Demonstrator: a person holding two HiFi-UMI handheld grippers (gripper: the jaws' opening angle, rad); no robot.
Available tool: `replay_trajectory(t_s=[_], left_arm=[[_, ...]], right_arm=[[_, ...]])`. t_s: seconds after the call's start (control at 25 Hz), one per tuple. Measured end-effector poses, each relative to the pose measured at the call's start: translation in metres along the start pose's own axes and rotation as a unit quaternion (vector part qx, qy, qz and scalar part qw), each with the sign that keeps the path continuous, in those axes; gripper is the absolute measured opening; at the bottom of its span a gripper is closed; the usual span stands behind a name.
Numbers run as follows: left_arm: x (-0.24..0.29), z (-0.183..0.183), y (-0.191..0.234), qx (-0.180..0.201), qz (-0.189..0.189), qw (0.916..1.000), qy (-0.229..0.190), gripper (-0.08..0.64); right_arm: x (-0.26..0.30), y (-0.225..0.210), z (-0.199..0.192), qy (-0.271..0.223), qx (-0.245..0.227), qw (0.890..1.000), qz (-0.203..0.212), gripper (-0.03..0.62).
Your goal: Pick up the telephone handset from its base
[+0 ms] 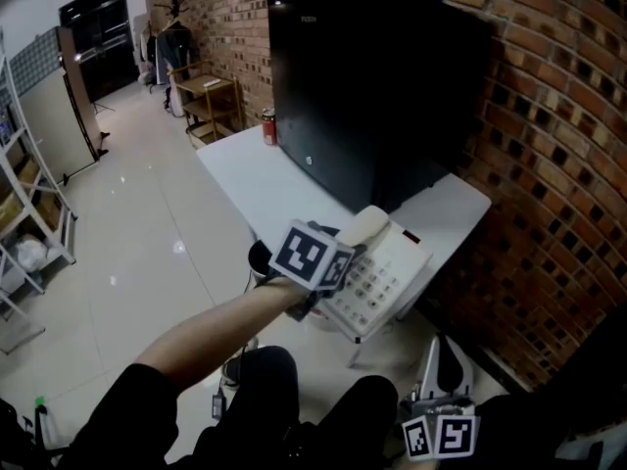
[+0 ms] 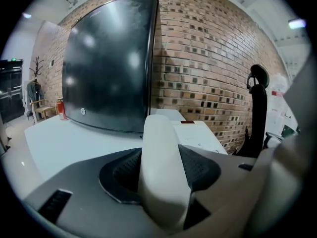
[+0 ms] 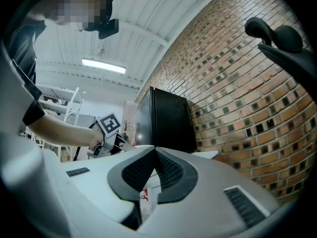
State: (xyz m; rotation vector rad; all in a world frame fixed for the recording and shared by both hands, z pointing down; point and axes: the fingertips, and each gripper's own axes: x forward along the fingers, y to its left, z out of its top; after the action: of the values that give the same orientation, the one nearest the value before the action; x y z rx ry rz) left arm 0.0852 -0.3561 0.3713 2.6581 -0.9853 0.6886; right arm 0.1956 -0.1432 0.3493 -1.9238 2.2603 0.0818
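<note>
The step in hand is the grasp itself. The left hand-held gripper (image 2: 161,155) is clenched on the handset (image 1: 364,225): in the left gripper view the pale handset stands btw. the two dark pads, and both pads press on its sides approx. at the middle of its length. The handset seems to lie in its place on the left edge of the base (image 1: 392,274), i.e. I judge it is not yet lifted, but the views do not make this sure. The base sits at the near corner of the white counter (image 1: 265,179), in front of a big black screen (image 1: 372,86).

The right hand-held gripper (image 3: 155,152) is held low and well apart from the phone, w/ its jaw tips closed together. It grasps nothing I can name.

The next move, in my judgement, is a lift straight up and away from the base, w/ the grip kept firm. The handset is smooth and rounded, so it could slip or turn btw. the pads. The base is light and near the counter edge, so a pull to the side could prob. drag it. A cord, if there is one, is not visible here.
</note>
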Motion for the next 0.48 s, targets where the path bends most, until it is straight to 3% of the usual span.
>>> replay_trajectory(t_s=[0.32,0.48], left_arm=[[-0.016,0.007,0.006,-0.023,0.013,0.9985,-0.049,0.218],[-0.032,0.015,0.004,-0.042,-0.013,0.9930,-0.109,0.218]], right_arm=[[0.001,0.001,-0.001,-0.001,0.001,1.000,-0.002,0.011],[0.000,0.004,-0.001,0.000,-0.002,1.000,0.001,0.011]])
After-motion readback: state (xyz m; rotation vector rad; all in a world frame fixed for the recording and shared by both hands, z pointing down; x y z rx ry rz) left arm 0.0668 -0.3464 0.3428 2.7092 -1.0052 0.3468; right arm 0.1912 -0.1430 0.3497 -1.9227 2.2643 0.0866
